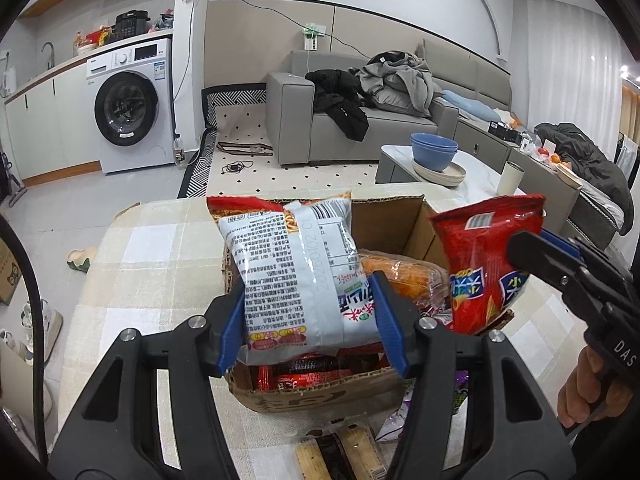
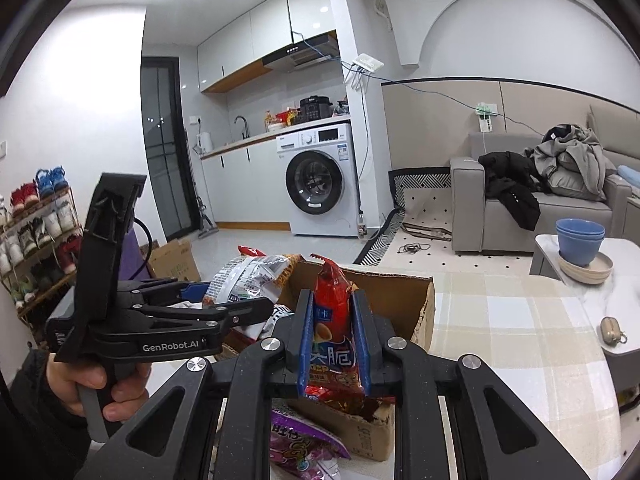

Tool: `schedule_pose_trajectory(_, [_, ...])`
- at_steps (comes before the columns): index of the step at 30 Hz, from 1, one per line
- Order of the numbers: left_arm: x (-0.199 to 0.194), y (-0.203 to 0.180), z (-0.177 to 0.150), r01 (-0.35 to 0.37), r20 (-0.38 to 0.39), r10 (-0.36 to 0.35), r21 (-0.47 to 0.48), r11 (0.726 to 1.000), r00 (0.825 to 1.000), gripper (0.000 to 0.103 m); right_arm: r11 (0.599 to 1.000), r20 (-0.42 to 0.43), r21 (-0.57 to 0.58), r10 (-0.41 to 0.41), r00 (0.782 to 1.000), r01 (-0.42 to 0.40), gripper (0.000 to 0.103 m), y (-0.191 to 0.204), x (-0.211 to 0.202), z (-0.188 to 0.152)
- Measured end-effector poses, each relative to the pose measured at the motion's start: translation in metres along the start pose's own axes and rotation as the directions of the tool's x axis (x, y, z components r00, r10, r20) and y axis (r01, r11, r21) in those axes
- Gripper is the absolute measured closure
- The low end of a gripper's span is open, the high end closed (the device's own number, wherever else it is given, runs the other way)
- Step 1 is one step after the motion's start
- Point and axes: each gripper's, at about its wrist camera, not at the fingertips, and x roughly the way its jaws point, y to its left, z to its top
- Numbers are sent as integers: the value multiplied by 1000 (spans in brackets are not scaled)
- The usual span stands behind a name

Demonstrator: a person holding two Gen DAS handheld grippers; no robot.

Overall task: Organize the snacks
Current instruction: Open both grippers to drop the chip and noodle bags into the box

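Observation:
My left gripper [image 1: 308,280] is shut on a white snack bag [image 1: 296,264] with printed text and a red top edge, held upright over an open cardboard box [image 1: 392,220]. To its right, my right gripper [image 1: 532,242] is shut on a red chip bag [image 1: 480,264], also above the box. In the right wrist view the red chip bag [image 2: 334,312] stands pinched between the blue pads of my right gripper [image 2: 332,296]. The left gripper [image 2: 236,298] holds the white bag [image 2: 248,272] at the left. The box holds an orange packet [image 1: 400,276] and red packets [image 1: 320,372].
The box stands on a table with a checked cloth [image 1: 160,256]. A purple snack bag [image 2: 304,444] and a brown packet [image 1: 340,456] lie in front of the box. Blue bowls [image 1: 434,152] and a cup [image 1: 510,178] sit on a low table behind; a small pouch [image 2: 612,332] lies at the right.

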Motion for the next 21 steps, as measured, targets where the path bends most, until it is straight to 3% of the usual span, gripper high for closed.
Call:
schedule_pose_trajectory(4, [11,4,2,-9,-13,8,-16,1000,1000,46,1000,-20,-8,0,1000,0,79,2,6,-1])
schedule_pose_trajectory(6, [12,5,1,-10,-11,10,-19,1000,1000,35,1000,-22,-2,-9,1000,9,74,1,4,-1])
schedule_pose_trajectory(7, [9,8,-1,-13,-6,13,-22,1000,1000,23,1000,-23,2,-11,1000,11,72,-2,4,0])
schedule_pose_trajectory(11, [1,10,-5,-6,15,6,-21,1000,1000,21,999,-28,25,-24,999,24,68,-10,0,-2])
schedule_pose_trajectory(17, [-9,11,-17,-24,4,24,-7,1000,1000,18,999,-23,34,-32,999,33,48,-14,-5,-5])
schedule_pose_trajectory(19, [-12,11,-20,-28,-3,28,-12,1000,1000,16,998,-32,34,-44,999,45,33,-16,-6,-6])
schedule_pose_trajectory(21, [-14,10,-26,-32,-2,32,-16,999,999,16,998,-28,48,-30,999,31,24,-17,-9,-9])
